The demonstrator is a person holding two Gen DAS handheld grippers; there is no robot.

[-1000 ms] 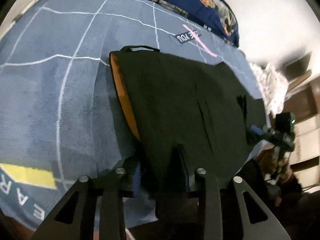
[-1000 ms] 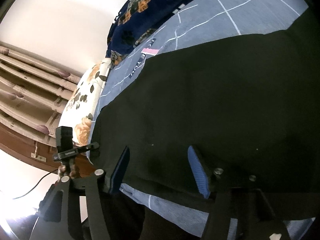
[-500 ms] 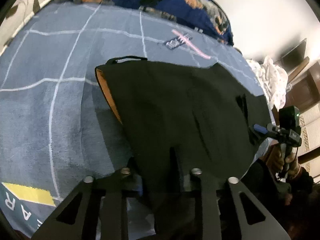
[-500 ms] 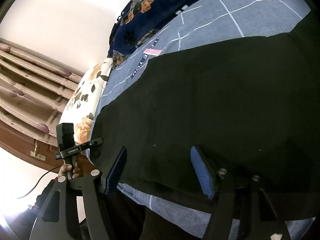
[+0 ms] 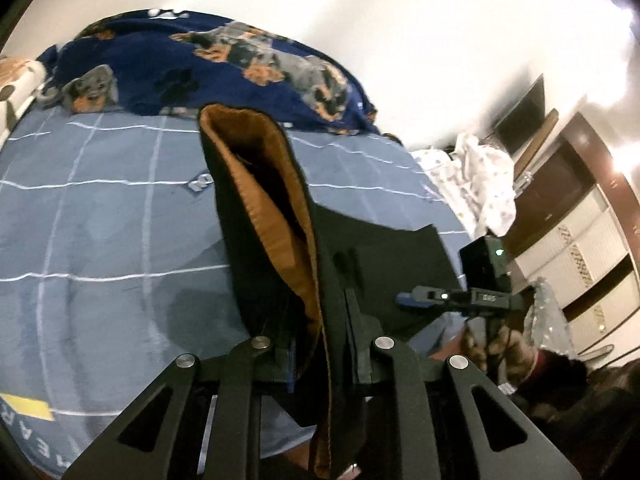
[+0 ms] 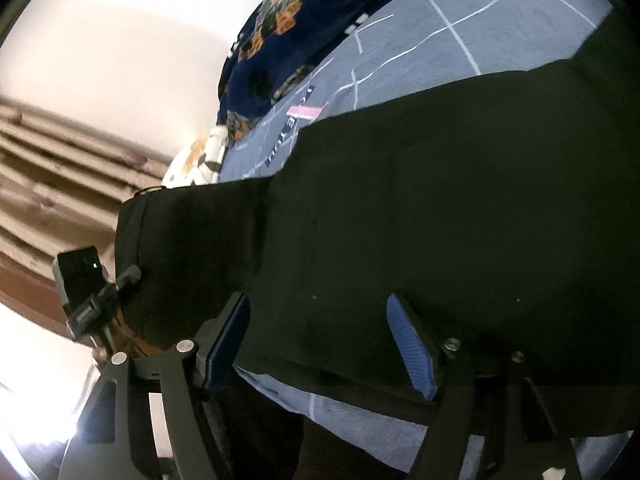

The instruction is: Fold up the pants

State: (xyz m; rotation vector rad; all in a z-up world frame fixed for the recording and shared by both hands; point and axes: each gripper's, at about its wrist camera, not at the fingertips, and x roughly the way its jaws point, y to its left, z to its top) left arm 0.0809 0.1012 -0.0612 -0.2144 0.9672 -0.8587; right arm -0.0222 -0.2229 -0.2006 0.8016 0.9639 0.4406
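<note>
Black pants (image 6: pixel 400 200) with an orange lining lie spread on a blue bed cover (image 5: pixel 100 220). My left gripper (image 5: pixel 322 340) is shut on one edge of the pants (image 5: pixel 264 208) and holds it up off the bed, so the orange inside faces the camera. The right wrist view shows this left gripper (image 6: pixel 128 276) at the raised left corner. My right gripper (image 6: pixel 318 340) hovers over the near edge of the flat cloth. Its jaws are opening, blue pads (image 6: pixel 408 344) wide apart and pinching nothing. A hand holds it at the right of the left wrist view (image 5: pixel 412 299).
A navy dog-print blanket (image 5: pixel 240 68) is bunched along the far side of the bed. A white cloth heap (image 5: pixel 480 184) and a wardrobe (image 5: pixel 580 240) stand to the right. Curtains (image 6: pixel 60 160) and a floral pillow (image 6: pixel 200 156) lie beyond the bed's left end.
My left gripper has closed on the pants' edge and risen, lifting the cloth so the orange lining shows. The right gripper stayed in place while its pads spread wider.
</note>
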